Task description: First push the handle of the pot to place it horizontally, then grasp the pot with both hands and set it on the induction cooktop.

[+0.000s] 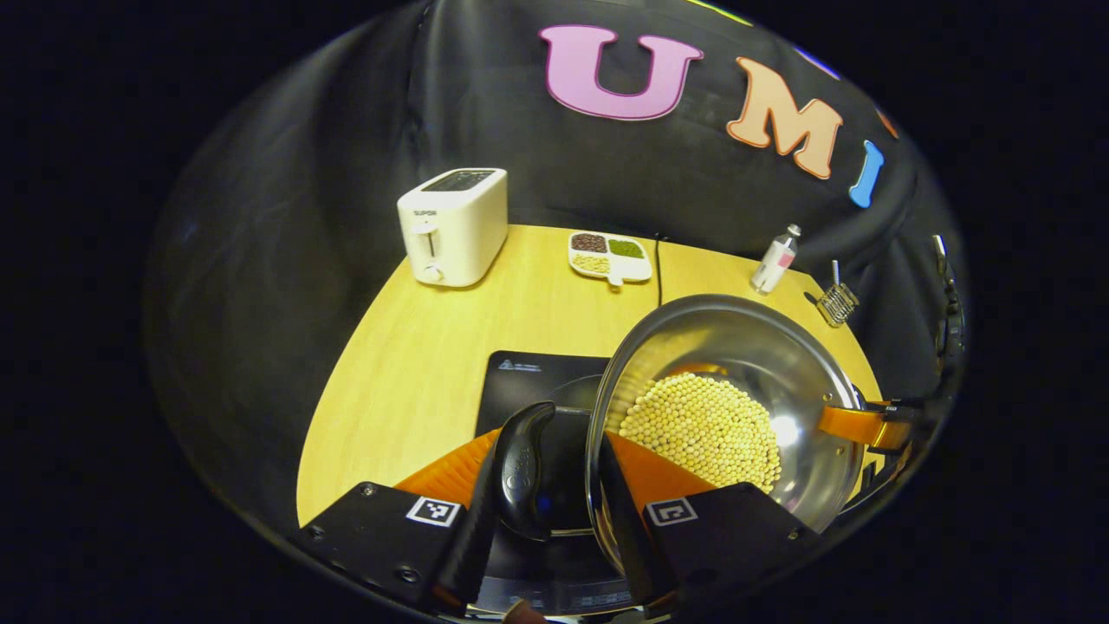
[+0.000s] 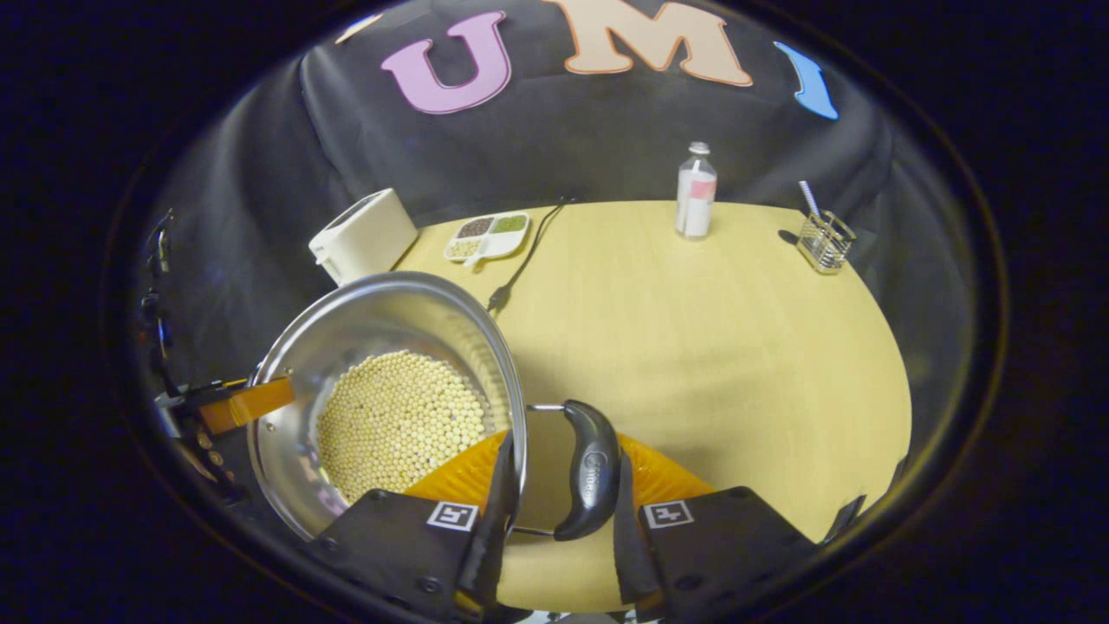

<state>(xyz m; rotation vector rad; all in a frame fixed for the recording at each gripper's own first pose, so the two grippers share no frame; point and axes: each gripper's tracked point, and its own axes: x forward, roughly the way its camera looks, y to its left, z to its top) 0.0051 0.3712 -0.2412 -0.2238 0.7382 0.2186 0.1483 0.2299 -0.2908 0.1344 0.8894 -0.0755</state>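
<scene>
Pot (image 1: 728,381): steel, rigid, smooth-walled, likely slippery; carries a load of small pale beans (image 1: 703,429), so probably heavy and spill-prone if tilted. Sits just ahead of both grippers, over the induction cooktop (image 1: 530,374).

Side handles: the sound holds. Left gripper (image 1: 559,529) closes on the left handle (image 1: 520,468); right gripper (image 2: 559,520) closes on the right handle (image 2: 589,468).

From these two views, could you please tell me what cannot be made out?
- Left gripper view: the pot hides much of the cooktop, so contact is unclear.
- Right gripper view: the pot's base, hidden by its own wall.
- Both views: the bottle label, too small.
</scene>
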